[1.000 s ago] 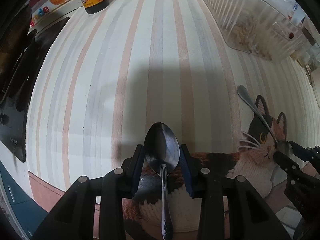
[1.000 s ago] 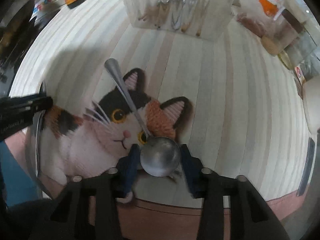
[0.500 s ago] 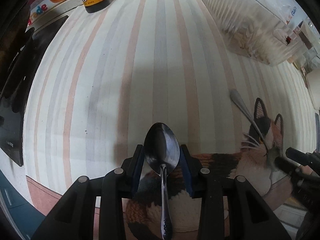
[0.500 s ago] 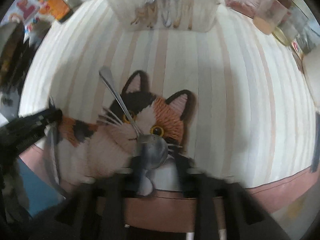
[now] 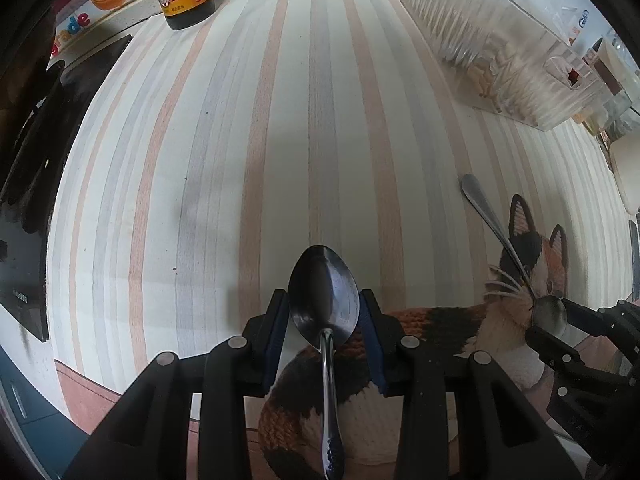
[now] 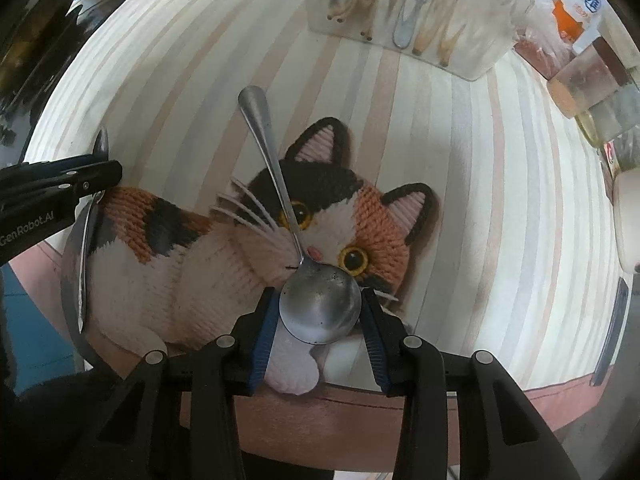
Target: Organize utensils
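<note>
Right wrist view: a round spoon [image 6: 320, 312] is being closed on at its bowl by the right gripper [image 6: 320, 320], where slipping off the curved metal is judged likely, while a dark spoon [image 5: 324, 296] is pinched by the left gripper [image 5: 324, 320].

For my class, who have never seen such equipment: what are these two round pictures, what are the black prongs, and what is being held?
A person holds a two-finger gripper in each hand; each carries a wide-angle camera looking down along its fingers. In the left camera's picture, the left gripper grips a spoon by its bowl. In the right camera's picture, the right gripper is closing around a second spoon, also at the bowl. Below lies a striped mat with a cat design. A clear utensil holder stands at the back.
</note>
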Demonstrator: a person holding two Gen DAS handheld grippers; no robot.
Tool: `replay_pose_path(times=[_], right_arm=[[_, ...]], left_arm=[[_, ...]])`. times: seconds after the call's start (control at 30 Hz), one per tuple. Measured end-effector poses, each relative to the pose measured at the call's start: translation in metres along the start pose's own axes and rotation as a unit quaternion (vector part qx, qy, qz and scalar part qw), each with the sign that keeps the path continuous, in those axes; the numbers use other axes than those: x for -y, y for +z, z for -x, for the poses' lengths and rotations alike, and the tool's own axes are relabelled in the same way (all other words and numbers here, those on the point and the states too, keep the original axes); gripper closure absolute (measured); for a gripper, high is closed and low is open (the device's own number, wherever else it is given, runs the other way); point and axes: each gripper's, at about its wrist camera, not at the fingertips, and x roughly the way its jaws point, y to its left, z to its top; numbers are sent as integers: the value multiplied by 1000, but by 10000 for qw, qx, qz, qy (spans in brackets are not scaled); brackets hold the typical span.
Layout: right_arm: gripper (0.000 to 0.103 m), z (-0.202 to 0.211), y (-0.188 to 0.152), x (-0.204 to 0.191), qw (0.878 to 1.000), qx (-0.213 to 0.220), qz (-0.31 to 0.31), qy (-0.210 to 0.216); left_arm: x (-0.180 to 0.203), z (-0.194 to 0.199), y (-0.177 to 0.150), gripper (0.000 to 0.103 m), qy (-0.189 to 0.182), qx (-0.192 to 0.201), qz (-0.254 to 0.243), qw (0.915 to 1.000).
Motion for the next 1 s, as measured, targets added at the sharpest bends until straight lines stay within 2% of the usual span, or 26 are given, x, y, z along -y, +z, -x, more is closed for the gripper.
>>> replay_pose_path(times=[0.13,0.23,0.5,0.7,0.73,0.77,0.83,0.9,1.0], right_arm=[[61,17,-25,-2,9995,133,-296,-22],[61,39,-44,17,9976,314,-605,79],[61,80,-52,42,9884,750,-1240,448],[62,114,-54,68,9750,1198,-1646,892],[67,120,-53,71,9727,1276,-1679,965],[99,126,-53,77,9714,1304,-1716,999],[103,130,-51,86,9680,1351,-1756,1179],[103,126,-46,92,9702,1207,-1708,1221],[103,105,-39,105,9649,940,-1939,1502]], left_arm=[[0,4,-1,71,-25,35,15,10000],[-1,14,-1,71,-49,128,-4,9999],[15,53,12,71,-157,489,-160,9985],[36,95,27,71,-265,821,-362,9956],[40,103,32,71,-275,886,-409,9948],[45,112,37,71,-280,955,-442,9941],[52,122,44,71,-271,1043,-508,9929],[58,126,50,71,-169,1129,-567,9918],[61,120,56,71,-95,1110,-509,9925]])
